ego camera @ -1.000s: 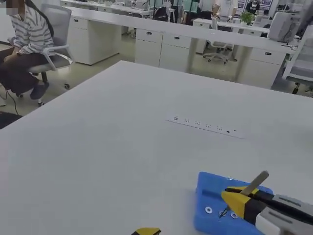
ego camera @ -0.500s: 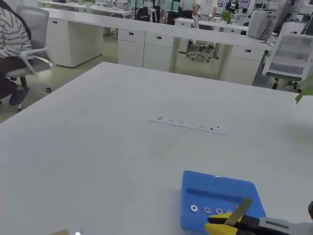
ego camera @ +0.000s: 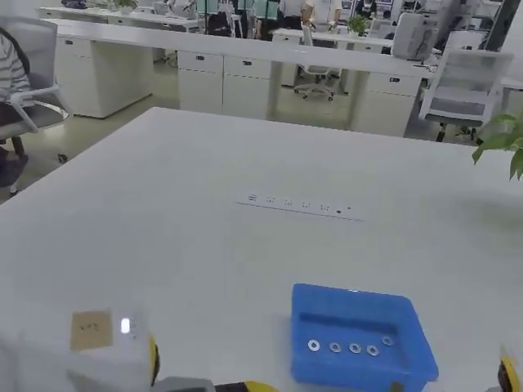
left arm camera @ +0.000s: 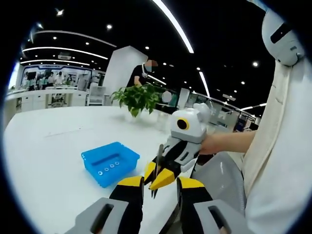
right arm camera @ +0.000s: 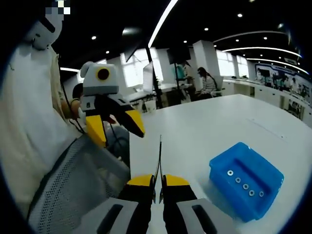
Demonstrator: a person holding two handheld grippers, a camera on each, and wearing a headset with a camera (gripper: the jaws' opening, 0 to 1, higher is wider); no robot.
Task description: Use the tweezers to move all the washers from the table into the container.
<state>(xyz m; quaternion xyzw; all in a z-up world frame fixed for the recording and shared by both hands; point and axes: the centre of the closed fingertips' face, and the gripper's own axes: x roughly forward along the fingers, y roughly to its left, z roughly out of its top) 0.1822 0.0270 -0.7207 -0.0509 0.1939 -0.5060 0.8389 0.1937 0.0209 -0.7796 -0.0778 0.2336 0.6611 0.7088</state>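
The blue container [ego camera: 353, 343] stands on the white table [ego camera: 163, 245] near its front edge, with several small washers [ego camera: 343, 348] in a row inside it. My right gripper [right arm camera: 158, 181] is shut on the thin metal tweezers [right arm camera: 160, 156], which point up and away, well clear of the container [right arm camera: 246, 179]. My left gripper [left arm camera: 160, 187] is open with nothing between its jaws. It is held up beside the person's body, opposite the right gripper [left arm camera: 158, 178] and its tweezers [left arm camera: 159, 163]. From the right gripper view, the left gripper [right arm camera: 117, 129] has its yellow jaws spread.
A strip of flush sockets [ego camera: 298, 204] lies across the table's middle. A green plant [ego camera: 500, 147] leans in at the right edge. Desks and office chairs stand beyond the table. A grey mesh chair [right arm camera: 73, 175] and the person's torso are close behind the grippers.
The right gripper and tweezers have pulled back from over the container and dropped out of the head view. The left gripper's body has come in at bottom left. The head camera has shifted.
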